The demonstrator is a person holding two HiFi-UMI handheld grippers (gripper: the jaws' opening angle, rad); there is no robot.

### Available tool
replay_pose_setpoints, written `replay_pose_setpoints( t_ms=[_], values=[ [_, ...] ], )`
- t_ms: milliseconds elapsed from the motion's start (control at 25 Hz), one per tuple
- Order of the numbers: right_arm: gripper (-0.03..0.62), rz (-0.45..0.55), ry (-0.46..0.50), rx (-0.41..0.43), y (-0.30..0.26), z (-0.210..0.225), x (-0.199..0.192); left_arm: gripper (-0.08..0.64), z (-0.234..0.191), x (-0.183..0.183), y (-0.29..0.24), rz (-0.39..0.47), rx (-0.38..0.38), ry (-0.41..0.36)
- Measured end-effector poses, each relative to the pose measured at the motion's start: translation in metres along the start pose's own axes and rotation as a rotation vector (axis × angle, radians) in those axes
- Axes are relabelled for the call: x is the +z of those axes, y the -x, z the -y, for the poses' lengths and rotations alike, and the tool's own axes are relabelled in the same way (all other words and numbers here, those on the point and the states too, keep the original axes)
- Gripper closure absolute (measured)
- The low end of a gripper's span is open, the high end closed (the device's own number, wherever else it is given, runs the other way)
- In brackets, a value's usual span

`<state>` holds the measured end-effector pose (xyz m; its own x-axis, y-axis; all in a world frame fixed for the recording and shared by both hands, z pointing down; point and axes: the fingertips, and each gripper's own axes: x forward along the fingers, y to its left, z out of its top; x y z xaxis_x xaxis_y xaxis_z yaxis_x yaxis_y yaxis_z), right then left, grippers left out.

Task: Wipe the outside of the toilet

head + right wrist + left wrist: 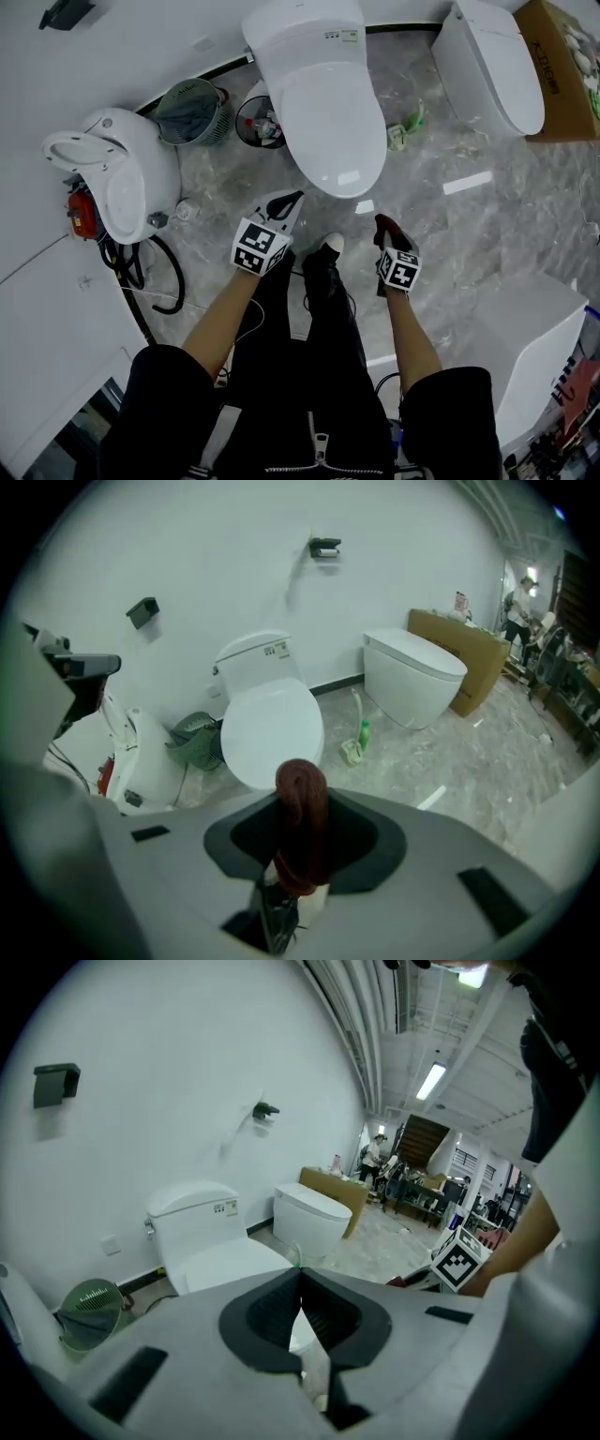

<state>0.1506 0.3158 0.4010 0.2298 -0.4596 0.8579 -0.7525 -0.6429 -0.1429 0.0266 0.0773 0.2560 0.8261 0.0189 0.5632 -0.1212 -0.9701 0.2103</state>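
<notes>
1. We hold the left gripper (292,200) with its jaws closed together and nothing between them.
2. Our right gripper (384,227) is clamped on a dark red cloth (302,822), which bunches up above the jaw tips.
3. The white toilet (328,112) stands ahead of both grippers against the wall, with its lid down.
4. The left gripper points at the lid's front edge, near it but apart. The right gripper sits lower and to the right of that edge, not touching.
5. A green mesh bin (192,112) stands beside the toilet on our left.
</notes>
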Motion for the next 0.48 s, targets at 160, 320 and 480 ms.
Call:
replay_pose_setpoints(
  t_ms=[160, 320, 480],
  values=[
    [0.479, 0.097, 0.03, 0.05, 0.03, -0.035, 0.065, 0.56, 0.001, 0.052, 0.019, 0.052, 0.012, -0.022],
    [0.479, 0.207, 0.042, 0.111, 0.062, -0.078, 0.129, 0.56, 0.001, 0.092, 0.042, 0.106, 0.008, -0.087],
    [0.479, 0.345, 0.073, 0.167, 0.109, -0.106, 0.201, 0.56, -0.003, 0.137, 0.061, 0.169, 0.023, -0.127]
  ],
)
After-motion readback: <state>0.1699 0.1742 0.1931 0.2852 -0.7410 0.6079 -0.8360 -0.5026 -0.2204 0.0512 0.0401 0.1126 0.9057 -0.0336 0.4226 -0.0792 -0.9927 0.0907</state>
